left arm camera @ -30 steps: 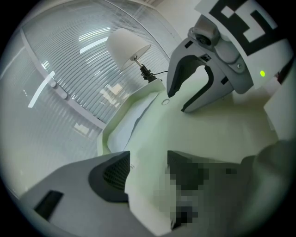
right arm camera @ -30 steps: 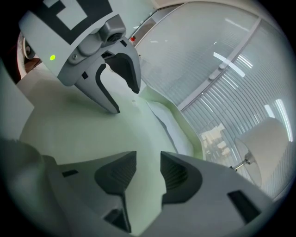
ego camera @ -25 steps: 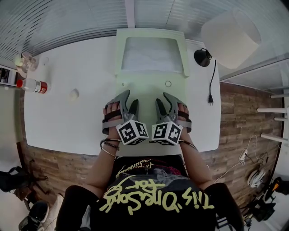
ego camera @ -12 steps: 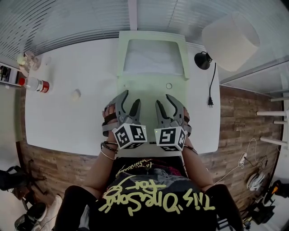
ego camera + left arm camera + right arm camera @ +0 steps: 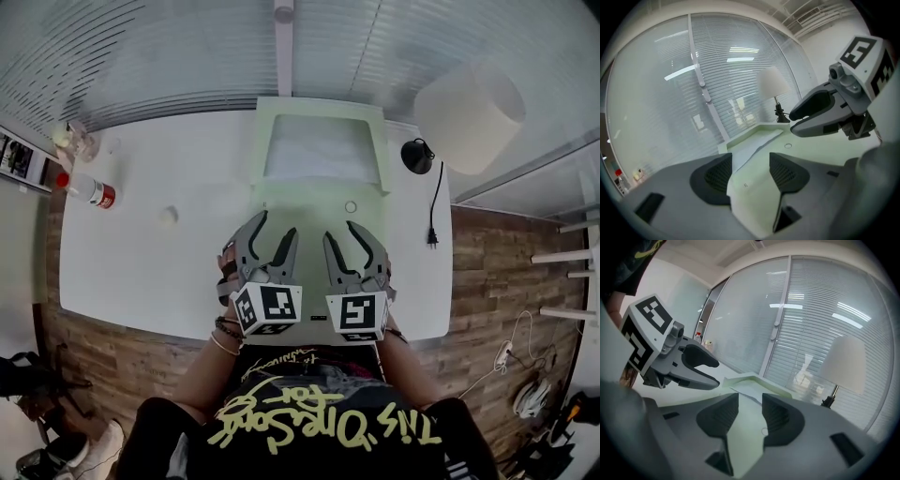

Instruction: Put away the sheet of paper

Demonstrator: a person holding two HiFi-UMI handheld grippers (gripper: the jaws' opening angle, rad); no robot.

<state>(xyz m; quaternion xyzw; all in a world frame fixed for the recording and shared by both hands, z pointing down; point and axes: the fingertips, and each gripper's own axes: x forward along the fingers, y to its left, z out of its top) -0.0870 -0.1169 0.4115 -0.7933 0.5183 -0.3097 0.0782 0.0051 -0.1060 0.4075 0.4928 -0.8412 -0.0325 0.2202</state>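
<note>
A white sheet of paper (image 5: 319, 150) lies in the far half of a pale green flat case (image 5: 309, 202) on the white table. Both grippers hover side by side over the case's near half, short of the sheet. My left gripper (image 5: 274, 230) is open with nothing between its pads, and my right gripper (image 5: 344, 234) is open and empty too. The left gripper view looks through the open left gripper (image 5: 750, 171) at the sheet (image 5: 757, 140), with the right gripper (image 5: 825, 112) alongside. In the right gripper view, the open right gripper (image 5: 750, 411) points at the sheet (image 5: 747, 391).
A lamp with a white shade (image 5: 469, 105) and black base (image 5: 416, 155) stands at the table's far right, its cord and plug (image 5: 433, 220) trailing toward the near edge. A red-labelled bottle (image 5: 92, 190) and a small white object (image 5: 168, 216) sit on the left. Window blinds run behind the table.
Both grippers have drawn back a little toward the near table edge, still side by side. Their jaws stay open and the sheet has not moved.
</note>
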